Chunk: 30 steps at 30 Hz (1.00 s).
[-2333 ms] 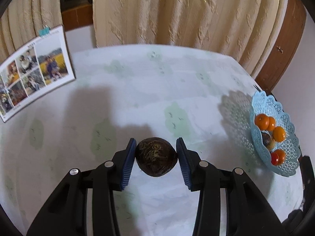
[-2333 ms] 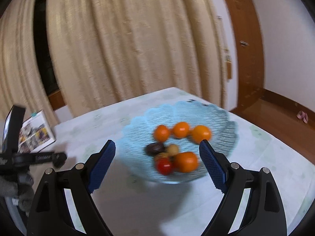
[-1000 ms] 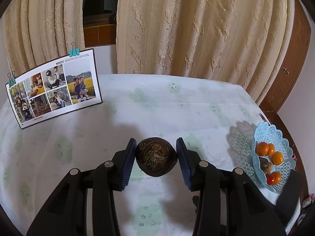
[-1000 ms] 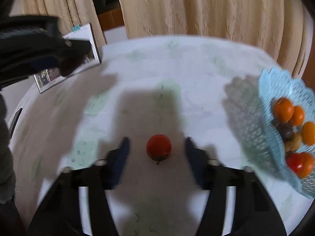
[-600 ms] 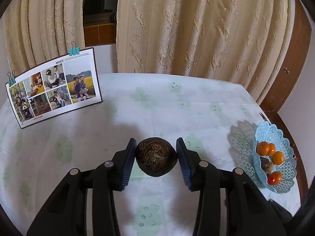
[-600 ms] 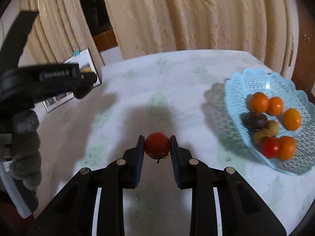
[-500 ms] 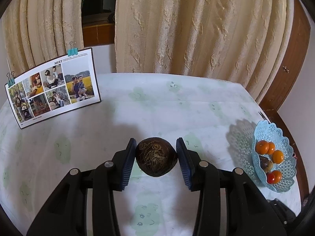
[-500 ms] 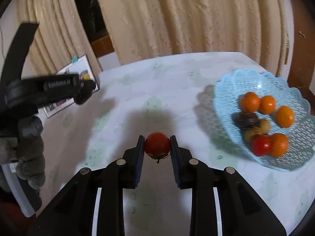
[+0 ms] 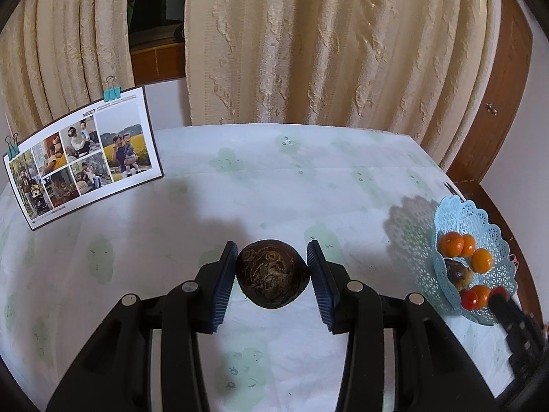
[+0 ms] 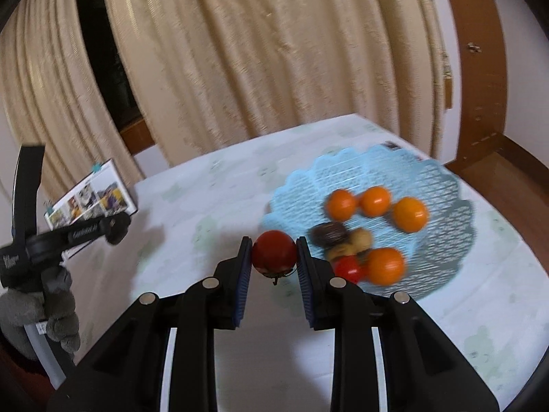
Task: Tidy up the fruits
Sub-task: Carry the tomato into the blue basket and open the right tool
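The left claw (image 9: 272, 273) grips a dark brown fruit (image 9: 271, 278), its 2 blue pads pressed on either side, held above the tabletop (image 9: 274, 185), which wears a pale cloth with faint green prints. At the tabletop's far left a photo card (image 9: 82, 158) stands propped, with teal clips on its top edge. Far right, near the tabletop's edge, sits a light blue basket (image 9: 442, 216) of lacy plastic holding small orange fruits, a dark one and a red one.

The right claw (image 10: 273, 252) is clamped on a red tomato (image 10: 274, 250), stem end hanging down, held off the tabletop just at the basket's near left rim. In this view the basket (image 10: 429, 178) holds 3 oranges (image 10: 375, 201) in a row at the back, a dark fruit (image 10: 329, 233) and a tan one in the middle, and a second red tomato (image 10: 348, 269) beside a larger orange at the front. This view is blurred. At its left edge a gloved hand (image 10: 51, 309) holds the left claw's black handle, with the photo card behind it. Cream curtains (image 9: 308, 51) hang behind the tabletop
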### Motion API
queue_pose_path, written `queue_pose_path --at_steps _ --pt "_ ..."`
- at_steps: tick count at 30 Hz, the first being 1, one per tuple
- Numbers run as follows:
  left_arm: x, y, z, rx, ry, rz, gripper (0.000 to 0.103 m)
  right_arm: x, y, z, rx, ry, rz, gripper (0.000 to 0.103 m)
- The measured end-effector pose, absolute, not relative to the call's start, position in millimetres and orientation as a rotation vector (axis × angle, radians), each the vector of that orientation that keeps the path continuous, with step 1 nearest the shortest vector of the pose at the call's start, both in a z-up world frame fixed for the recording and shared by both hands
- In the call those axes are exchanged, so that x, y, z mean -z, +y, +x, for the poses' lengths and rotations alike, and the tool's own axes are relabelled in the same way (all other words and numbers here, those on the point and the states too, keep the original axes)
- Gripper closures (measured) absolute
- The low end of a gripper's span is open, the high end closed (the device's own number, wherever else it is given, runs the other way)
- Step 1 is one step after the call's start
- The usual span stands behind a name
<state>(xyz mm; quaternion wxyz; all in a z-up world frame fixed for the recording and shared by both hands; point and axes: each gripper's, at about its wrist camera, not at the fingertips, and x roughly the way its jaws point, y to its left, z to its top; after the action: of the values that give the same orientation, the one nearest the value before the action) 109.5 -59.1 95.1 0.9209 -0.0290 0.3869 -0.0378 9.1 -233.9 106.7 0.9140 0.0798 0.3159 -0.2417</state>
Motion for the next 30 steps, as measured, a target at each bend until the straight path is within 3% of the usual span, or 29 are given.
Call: queue_pose_path --at_steps 23,26,28,30 --pt "-91 -87 103 0.117 0.803 -0.008 0.060 -108 -323 -25 0.721 0.572 0.268 0.076" --pt "-92 -95 102 0.124 0.800 0.004 0.060 -108 -327 -32 0.734 0.545 0.289 0.073" --pt "-93 -100 101 0.131 0.798 0.011 0.060 -110 -331 -38 0.740 0.523 0.306 0.064" --pt "-95 -106 101 0.136 0.795 0.021 0.060 -111 -333 -44 0.755 0.503 0.309 0.063"
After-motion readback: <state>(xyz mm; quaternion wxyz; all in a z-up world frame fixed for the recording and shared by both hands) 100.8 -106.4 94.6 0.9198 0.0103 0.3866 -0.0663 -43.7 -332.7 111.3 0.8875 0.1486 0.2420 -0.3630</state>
